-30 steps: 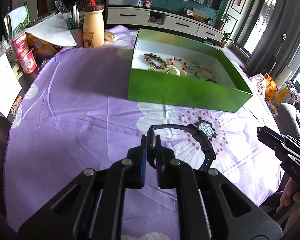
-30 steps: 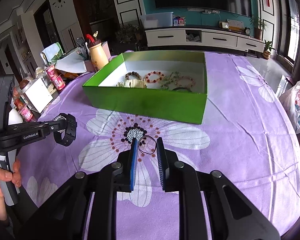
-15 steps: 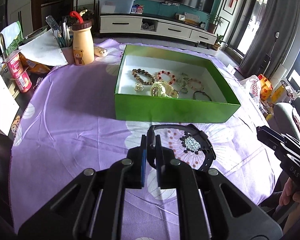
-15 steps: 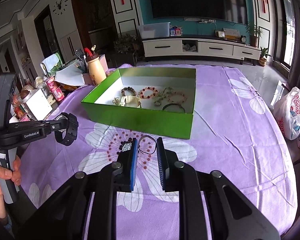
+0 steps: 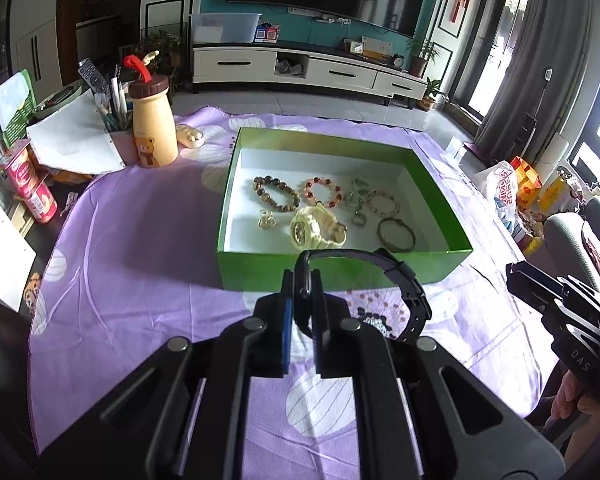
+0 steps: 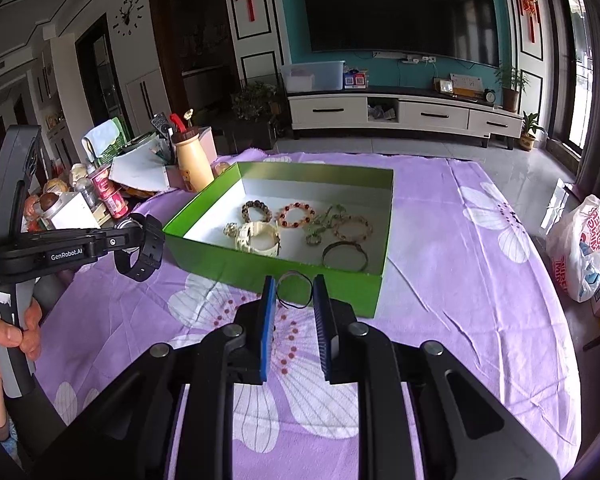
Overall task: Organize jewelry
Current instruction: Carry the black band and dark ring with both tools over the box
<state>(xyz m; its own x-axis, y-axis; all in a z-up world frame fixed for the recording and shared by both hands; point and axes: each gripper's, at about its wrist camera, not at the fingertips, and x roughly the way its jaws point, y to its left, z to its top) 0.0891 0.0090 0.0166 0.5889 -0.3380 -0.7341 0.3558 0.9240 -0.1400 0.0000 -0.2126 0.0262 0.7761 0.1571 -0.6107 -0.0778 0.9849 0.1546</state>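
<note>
Both grippers have risen off the cloth with their loads — the left gripper (image 5: 302, 280) pinching the black watch (image 5: 396, 280), the right gripper (image 6: 294, 288) narrowly clasping a thin ring (image 6: 295, 280). The box (image 6: 276, 272) sits at twelve o'clock — drop-off looks next.

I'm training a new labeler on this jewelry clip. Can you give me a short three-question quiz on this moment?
1. True or false: the left gripper grips a black watch.
2. What do the right gripper's jaws hold? A) a red bead bracelet B) a thin black cord loop C) nothing
3. Which watch lies inside the green box?

Key: 1 true. 2 B. 3 the cream watch, beside the bead bracelets.
</note>
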